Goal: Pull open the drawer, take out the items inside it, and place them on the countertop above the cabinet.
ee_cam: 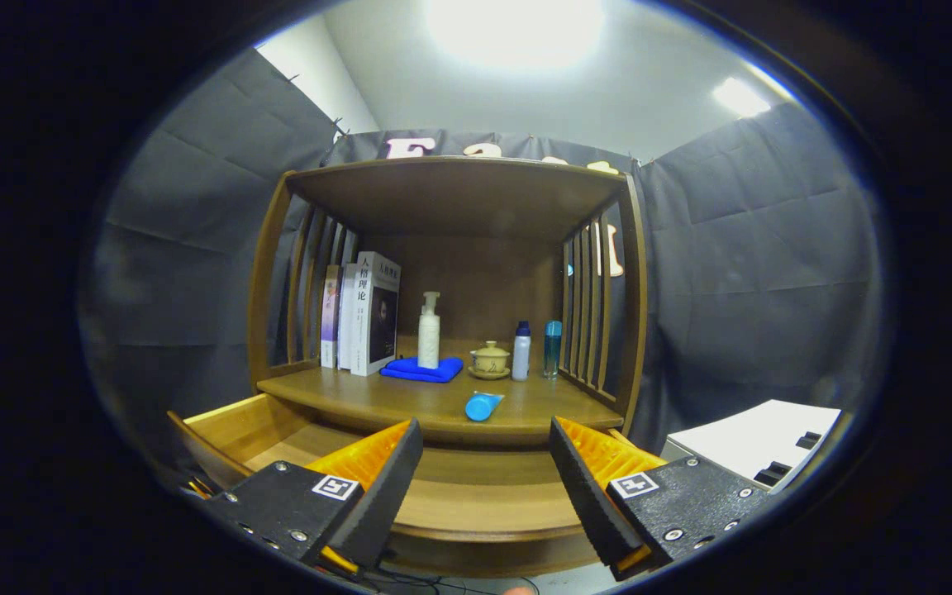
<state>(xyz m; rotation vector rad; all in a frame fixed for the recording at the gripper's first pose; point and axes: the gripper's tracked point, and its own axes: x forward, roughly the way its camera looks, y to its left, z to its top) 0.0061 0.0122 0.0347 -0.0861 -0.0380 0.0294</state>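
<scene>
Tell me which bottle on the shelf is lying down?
The blue tube near the countertop's front edge, just beyond the open gripper. The white pump bottle, white bottle and teal bottle all stand upright farther back.

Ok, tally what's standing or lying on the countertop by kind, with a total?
Books: 3
Pump bottle: 1
Blue cloth: 1
Lidded cup on saucer: 1
Small bottles: 2
Blue tube: 1
Total: 9
The tongs are open, holding nothing, over the open drawer.
</scene>
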